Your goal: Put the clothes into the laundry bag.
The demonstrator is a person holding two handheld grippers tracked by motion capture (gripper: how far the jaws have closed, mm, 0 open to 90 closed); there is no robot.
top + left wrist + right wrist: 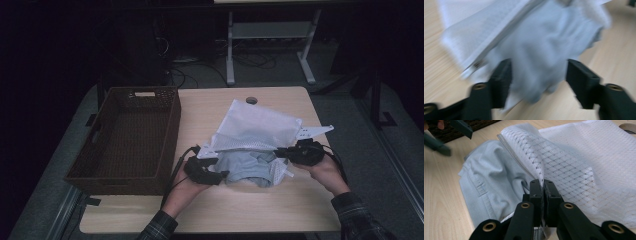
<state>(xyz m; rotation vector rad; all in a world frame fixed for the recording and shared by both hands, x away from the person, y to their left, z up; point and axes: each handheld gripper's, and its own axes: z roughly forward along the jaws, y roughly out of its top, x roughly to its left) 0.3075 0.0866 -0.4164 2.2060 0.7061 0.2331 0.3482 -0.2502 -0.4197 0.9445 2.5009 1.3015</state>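
Observation:
A white mesh laundry bag (255,127) lies on the table with a light grey garment (250,167) poking out of its near opening. My right gripper (280,152) is shut on the bag's edge at the opening; in the right gripper view the jaws (543,182) pinch the mesh bag (579,160) beside the grey garment (489,180). My left gripper (222,175) sits at the garment's left side. In the left gripper view it (539,63) stands open, with the blurred garment (544,37) hanging between its jaws and the bag (474,27) to the left.
A dark brown wicker basket (172,135) stands on the left half of the wooden table (260,205). A round cable hole (251,100) is near the table's far edge. Desk legs and cables lie on the floor beyond.

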